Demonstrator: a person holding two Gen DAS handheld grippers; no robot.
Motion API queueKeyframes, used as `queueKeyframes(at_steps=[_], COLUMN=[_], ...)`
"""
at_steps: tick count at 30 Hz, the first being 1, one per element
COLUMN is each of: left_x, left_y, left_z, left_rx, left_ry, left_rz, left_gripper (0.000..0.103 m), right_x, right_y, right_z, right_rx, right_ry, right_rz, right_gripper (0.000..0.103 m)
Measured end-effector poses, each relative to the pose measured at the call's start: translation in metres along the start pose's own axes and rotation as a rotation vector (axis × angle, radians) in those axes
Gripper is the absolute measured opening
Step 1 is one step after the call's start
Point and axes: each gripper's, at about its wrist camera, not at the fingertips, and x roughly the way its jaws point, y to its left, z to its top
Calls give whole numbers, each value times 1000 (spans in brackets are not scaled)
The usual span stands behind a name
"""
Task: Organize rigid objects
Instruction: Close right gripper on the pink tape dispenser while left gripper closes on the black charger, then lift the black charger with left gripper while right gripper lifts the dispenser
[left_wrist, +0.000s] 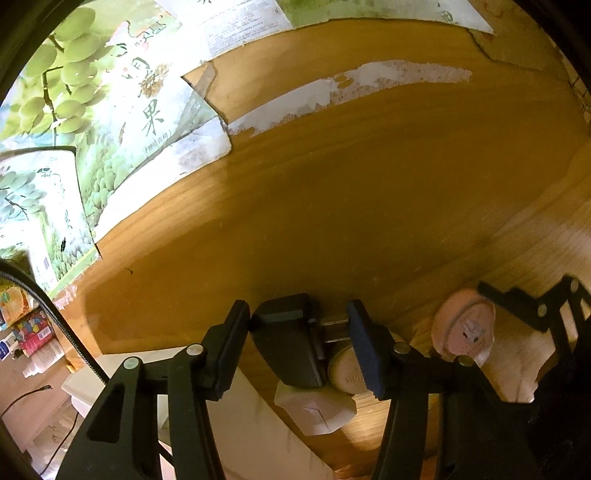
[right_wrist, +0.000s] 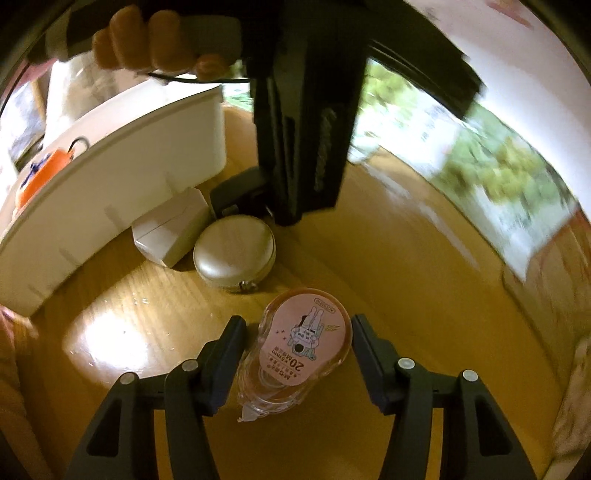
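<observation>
- left gripper (left_wrist: 299, 343) clamped on black plug adapter (left_wrist: 286, 343): one pad on its body, the other on the prong end; adapter just over wooden tabletop (left_wrist: 332, 192)
- right gripper (right_wrist: 295, 350) straddles pink correction tape (right_wrist: 299, 347); left pad touching or nearly touching, gap on the right pad, so not gripped; tape lies flat on tabletop, label up
- round beige case (right_wrist: 234, 254) and white angular box (right_wrist: 171, 227) touch each other, beside the adapter, close to white bin (right_wrist: 122, 173) wall
- bin sits at tabletop edge; orange item (right_wrist: 44, 177) inside
- hand (right_wrist: 147, 40) on left gripper handle, seen from right wrist
- grape-print cardboard (left_wrist: 110, 110) lies along far tabletop edge
</observation>
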Motion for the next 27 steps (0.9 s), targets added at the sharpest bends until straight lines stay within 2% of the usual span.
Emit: queueKeyframes(at_steps=[8,14,18,22,27], left_x=[-15,-44,-65,-82,-97], left_y=[7,6,4,2,1], left_z=[-12,-35,-56,-80,-108], left_rx=[-19,-5,15,30,32], left_ry=[-94,-265,-380,-490,-570], left_rz=[-18,-41,-67,-52,-86], left_gripper=[58,58,58,58,58], right_x=[-25,-43,-59,-71,-81], right_y=[3,9,16,23,31], right_z=[-31,-54,-65,-71,-68], right_rx=[357,526,544,538,505], right_ry=[43,63,72,64,37], right_rz=[-41,-76,-97,-106,-114], right_gripper=[58,58,58,58,58])
